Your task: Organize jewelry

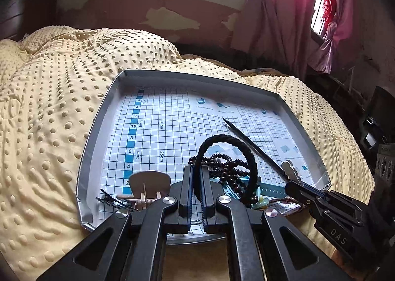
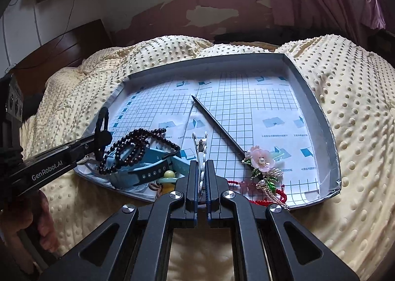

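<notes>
Left gripper clamped on black braided hair loop, lifted over the shallow grey tray at 6 o'clock. Right gripper nearly closed on a thin white-and-metal hair clip. We see dark beaded bracelet, blue strap, flower hairpin at 5 o'clock.

The tray has open grid floor across its far half and along its left side. A hairpin lies slantwise over the middle. The near edge is crowded: beads, watch, red cord and the hairpin's flower. Both grippers hang over that near edge. Blanket surrounds the tray, bare.
</notes>
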Motion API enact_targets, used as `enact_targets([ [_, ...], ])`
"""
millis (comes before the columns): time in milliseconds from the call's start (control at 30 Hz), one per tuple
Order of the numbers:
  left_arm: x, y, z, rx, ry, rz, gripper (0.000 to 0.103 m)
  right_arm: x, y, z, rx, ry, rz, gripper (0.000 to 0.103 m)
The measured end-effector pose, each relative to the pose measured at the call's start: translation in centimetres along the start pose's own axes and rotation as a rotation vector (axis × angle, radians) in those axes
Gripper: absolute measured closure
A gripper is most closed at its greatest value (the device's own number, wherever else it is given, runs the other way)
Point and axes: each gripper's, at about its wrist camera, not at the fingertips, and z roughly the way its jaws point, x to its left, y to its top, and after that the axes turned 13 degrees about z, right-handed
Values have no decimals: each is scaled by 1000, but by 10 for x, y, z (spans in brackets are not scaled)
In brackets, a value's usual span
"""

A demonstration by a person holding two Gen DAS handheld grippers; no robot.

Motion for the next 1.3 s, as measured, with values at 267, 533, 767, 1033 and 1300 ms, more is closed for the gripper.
enact_targets([
  [267, 3, 0, 1, 15, 12, -14, 97, 3, 3, -1, 6, -12, -13, 97],
  [533, 3, 1, -3, 9, 19, -20, 84, -3, 5, -8, -13, -13, 8, 71],
  [767, 3, 0, -24, -49, 13, -45, 32, -9, 5, -33, -91, -37, 11, 41],
  [1033, -7, -5, -85, -176, 23, -9, 0, -4, 3, -89, -202, -13, -14, 6],
  [1300, -29, -31, -164, -315, 79, 86, 0, 16, -21, -161, -314, 25, -109, 1],
])
